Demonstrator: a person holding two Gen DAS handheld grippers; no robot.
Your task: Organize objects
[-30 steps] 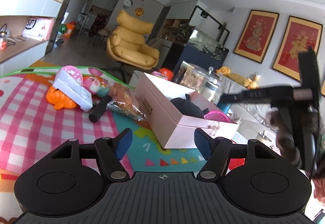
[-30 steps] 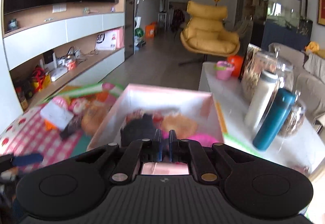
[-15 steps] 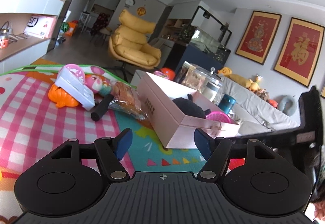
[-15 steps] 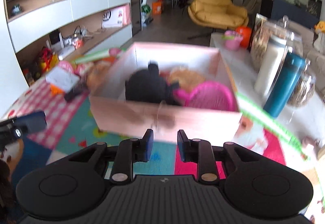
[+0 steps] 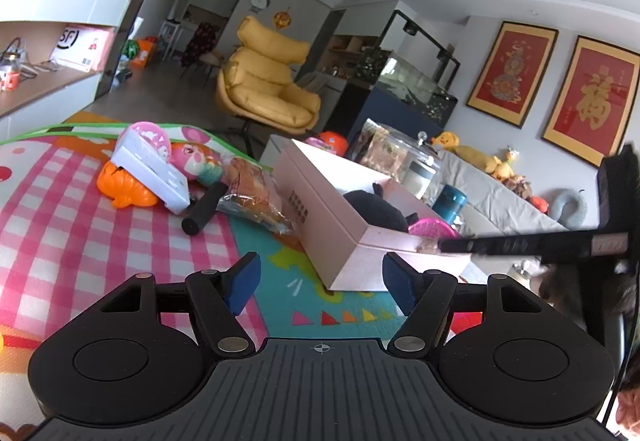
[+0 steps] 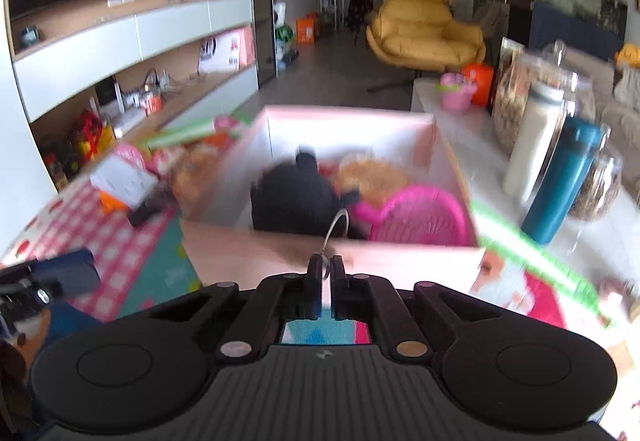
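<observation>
A pink cardboard box (image 5: pixel 336 225) stands on the play mat and holds a black plush (image 6: pixel 296 197), a pink basket (image 6: pixel 420 217) and an orange-brown item (image 6: pixel 372 177). My right gripper (image 6: pixel 326 273) is shut on a thin cord loop (image 6: pixel 336 229) at the box's near wall (image 6: pixel 360 261). In the left wrist view the right gripper (image 5: pixel 440 243) reaches the box's near corner from the right. My left gripper (image 5: pixel 320 277) is open and empty, above the mat just short of the box.
Left of the box lie an orange toy (image 5: pixel 124 189), a white box (image 5: pixel 152 169), a pink doll (image 5: pixel 192 157), a black cylinder (image 5: pixel 202 209) and a snack bag (image 5: pixel 252 189). Jars (image 6: pixel 548 129) and a teal bottle (image 6: pixel 560 181) stand on the white table to the right.
My right gripper pulled back from above the box with its jaws a little apart, then came forward to the near wall and shut on the cord loop. My left gripper stayed open in place.
</observation>
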